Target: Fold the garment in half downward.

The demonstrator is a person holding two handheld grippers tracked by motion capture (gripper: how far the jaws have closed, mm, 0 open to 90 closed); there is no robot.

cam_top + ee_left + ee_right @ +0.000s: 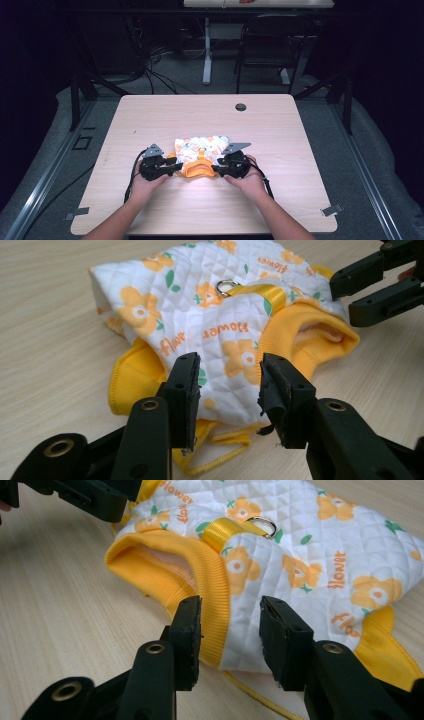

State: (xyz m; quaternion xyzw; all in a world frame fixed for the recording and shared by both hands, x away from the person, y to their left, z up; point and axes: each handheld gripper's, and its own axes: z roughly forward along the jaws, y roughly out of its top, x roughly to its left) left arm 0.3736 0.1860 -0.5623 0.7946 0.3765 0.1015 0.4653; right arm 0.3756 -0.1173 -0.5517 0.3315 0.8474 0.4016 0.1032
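A quilted white pet vest (202,148) with orange flowers and yellow trim lies near the middle of the table (150,115). The left gripper (227,390) and right gripper (230,630) flank its near edge, each with jaws apart around the fabric without pressing it.

The high view is lit unevenly: the wooden table (200,115) sits in a soft pool of overhead light while the room around and behind it falls off into near black, with a faint purple cast in the dark corners. Shadows under the hands are short and weak. That picture is slightly soft, with fine detail on the quilted flower-print garment (202,146) smeared. Both gripper views are brighter and evenly lit, without glare on the white fabric (200,300). The cloth near the lens is fairly sharp, the table edges farther back blur, and the close black jaws look dark, mildly soft and stretched toward the bottom corners
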